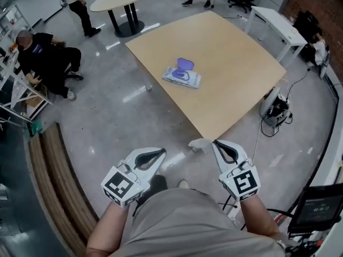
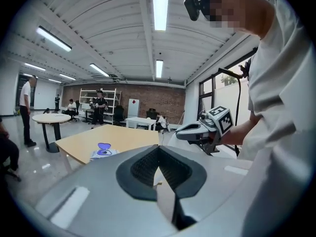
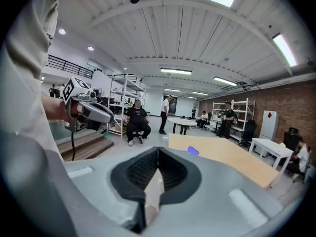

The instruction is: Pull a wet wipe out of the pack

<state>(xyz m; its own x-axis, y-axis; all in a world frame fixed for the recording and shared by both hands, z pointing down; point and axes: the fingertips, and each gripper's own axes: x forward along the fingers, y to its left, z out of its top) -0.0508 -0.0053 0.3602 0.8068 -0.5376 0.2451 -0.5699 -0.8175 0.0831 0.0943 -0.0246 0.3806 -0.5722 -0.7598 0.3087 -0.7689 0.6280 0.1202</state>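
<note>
Glossy grey floor (image 1: 107,116) all around, with a big light-wood rectangular surface (image 1: 230,74) standing on it, out ahead of the person. Both grey hand-held grippers sit low by the body, well apart from that surface. The left gripper (image 1: 161,154) has its jaws pressed together on nothing, and the right gripper (image 1: 217,143) is the same deal. The white-and-purple wet wipe pack (image 1: 182,76) lies near the surface's middle, with its purple flip lid (image 1: 185,64) up.
</note>
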